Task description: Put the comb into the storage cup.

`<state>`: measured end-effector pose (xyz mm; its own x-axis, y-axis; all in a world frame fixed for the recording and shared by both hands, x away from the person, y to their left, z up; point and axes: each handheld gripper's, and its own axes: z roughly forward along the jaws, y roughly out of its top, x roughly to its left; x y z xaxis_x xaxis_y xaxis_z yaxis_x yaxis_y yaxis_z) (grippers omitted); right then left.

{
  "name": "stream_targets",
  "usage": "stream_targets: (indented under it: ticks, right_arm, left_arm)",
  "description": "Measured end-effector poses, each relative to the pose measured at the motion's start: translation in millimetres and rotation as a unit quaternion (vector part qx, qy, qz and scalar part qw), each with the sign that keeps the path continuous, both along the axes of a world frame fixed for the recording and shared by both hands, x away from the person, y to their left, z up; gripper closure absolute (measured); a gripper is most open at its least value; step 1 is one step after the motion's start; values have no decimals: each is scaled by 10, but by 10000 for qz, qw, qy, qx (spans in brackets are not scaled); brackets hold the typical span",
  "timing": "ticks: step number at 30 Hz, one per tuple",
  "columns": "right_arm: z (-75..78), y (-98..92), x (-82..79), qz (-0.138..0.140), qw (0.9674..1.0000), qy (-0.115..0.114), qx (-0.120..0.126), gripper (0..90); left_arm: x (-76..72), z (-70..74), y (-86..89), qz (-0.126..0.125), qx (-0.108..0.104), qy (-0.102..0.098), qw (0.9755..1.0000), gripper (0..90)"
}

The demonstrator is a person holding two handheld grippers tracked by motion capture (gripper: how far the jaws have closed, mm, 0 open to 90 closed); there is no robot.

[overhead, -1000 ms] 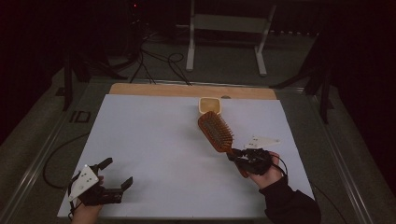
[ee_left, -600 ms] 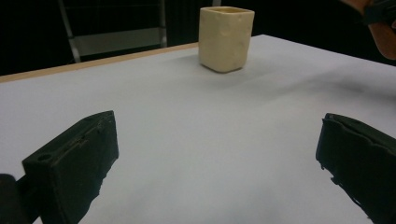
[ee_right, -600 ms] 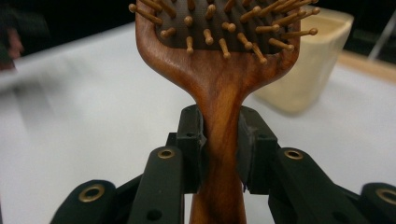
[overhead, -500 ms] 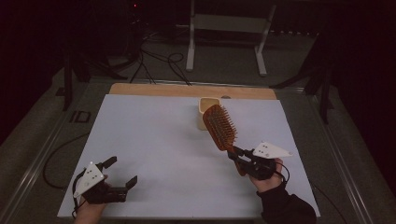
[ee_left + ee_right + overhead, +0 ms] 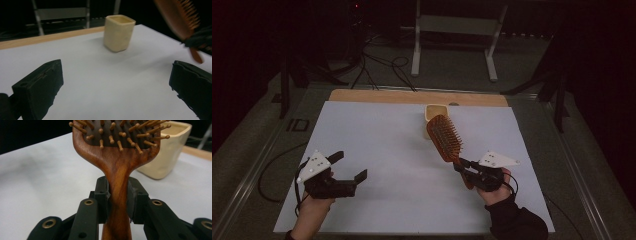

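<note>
White sheeting covers the table (image 5: 412,165), with a strip of bare wood along the far edge and a dark metal frame down both sides. Most of the sheet lies bare, broadest across the left half and the near middle.

At the near left corner the left gripper (image 5: 348,167) is held in the person's hand low over the sheet, just inside the left edge, its jaws spread wide with nothing between them. In the left gripper view the two black jaws stand far apart at either side of the picture, with bare sheet between them.

Right of centre, close to the far edge, a cream cup (image 5: 436,114) stands upright on the sheet. In the high view the head of a wooden hairbrush (image 5: 446,139) overlaps the cup's near side; I cannot tell whether they touch. The brush is lifted off the sheet and slants from its head, up and left, to its handle, down and right.

The right gripper (image 5: 463,169), near the right edge, is clamped on the brush's handle; the right gripper view shows the pads (image 5: 103,193) pressing the handle from both sides, bristles facing the camera.
</note>
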<state>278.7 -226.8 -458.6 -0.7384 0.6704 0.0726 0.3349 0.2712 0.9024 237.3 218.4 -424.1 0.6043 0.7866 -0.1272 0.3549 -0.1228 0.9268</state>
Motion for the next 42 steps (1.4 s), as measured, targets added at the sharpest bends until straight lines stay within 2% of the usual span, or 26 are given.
stream_targets:
  ticks: [1, 4, 7, 11, 16, 23, 31, 35, 40, 42]
  right_arm:
    - [-3, 5, -4, -17, 10000, -37, -26, 731]
    - [-4, 11, -2, 5, 10000, -21, 8, 731]
    - [3, 15, -3, 14, 10000, -24, -5, 731]
    - [11, 13, -1, 19, 10000, -5, 6, 731]
    - [18, 9, -5, 0, 10000, -20, 22, 732]
    - [26, 3, -6, -2, 10000, -18, 13, 731]
    - [30, 3, -5, 20, 10000, -53, 15, 731]
    - [32, 6, -12, 3, 9999, -108, -38, 731]
    - [35, 8, -6, 39, 10000, -53, -14, 731]
    - [33, 10, -6, 55, 10000, -63, -19, 731]
  left_arm:
    - [39, 106, -45, -24, 12, 12, 10000, 1]
    - [90, 240, -129, -90, 55, 28, 9999, 1]
    - [143, 336, -227, -131, 79, 111, 9998, 1]
    - [224, 448, -361, -276, -50, 263, 9993, 1]
    - [330, 557, -534, -423, -146, 343, 9984, 1]
    - [484, 603, -793, -585, -261, 519, 9966, 1]
    - [653, 616, -1101, -751, -511, 803, 9926, 1]
    - [731, 623, -1216, -896, -623, 950, 9895, 1]
    - [814, 630, -1383, -1003, -763, 1102, 9859, 1]
    - [841, 629, -1457, -1041, -758, 1125, 9853, 1]
